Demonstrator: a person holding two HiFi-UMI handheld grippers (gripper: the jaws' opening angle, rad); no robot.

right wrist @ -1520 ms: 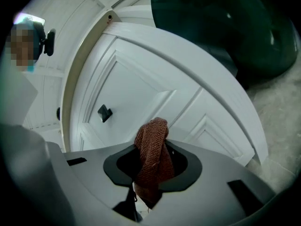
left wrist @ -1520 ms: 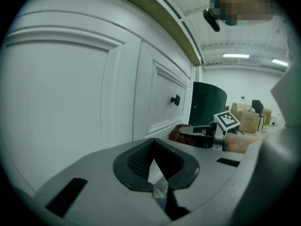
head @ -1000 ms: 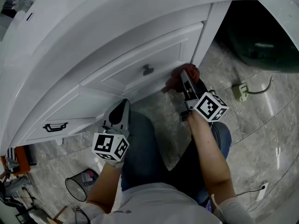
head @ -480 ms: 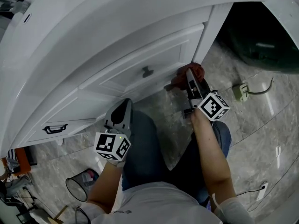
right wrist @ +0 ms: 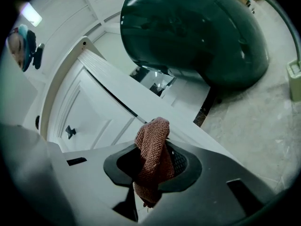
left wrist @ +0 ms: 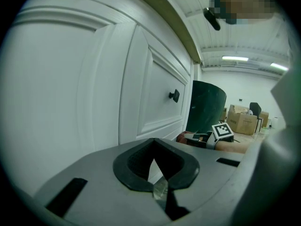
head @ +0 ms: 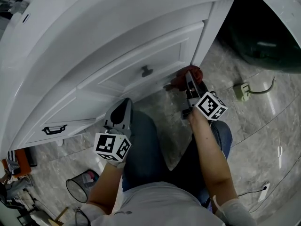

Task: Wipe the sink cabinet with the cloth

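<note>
1. Grey marbled floor [head: 263,126] runs under a white sink cabinet [head: 117,41], which fills the upper left of the head view. The cabinet has a panelled door with a small dark knob [head: 146,71]. Towards its left end is a drawer with a dark bar handle [head: 52,128].
2. A person sits low in front of the cabinet, with knees between the two arms.
3. The right tongs [head: 189,81] are clamped on a reddish-brown cloth [right wrist: 151,145]. A fold of it sticks up past the tips and a tail hangs back between them.
4. The cloth is at the cabinet's bottom edge, by the lower right corner of the door and the corner post, just above the floor. It appears to lie against the white wood there.
5. The left tongs [head: 124,106] are together with nothing between them. They point at the cabinet's lower edge below the door's left side, well apart from the cloth.
6. Each tool carries a black-and-white marker cube near the hand: the right cube [head: 210,106] and the left cube [head: 112,146].
7. A large dark green rounded tub [head: 263,36] stands past the cabinet's right end.
8. A pale socket block [head: 241,92] with a cord lies on the floor near the tub.
9. A wire basket [head: 79,188] stands on the floor at the lower left.
</note>
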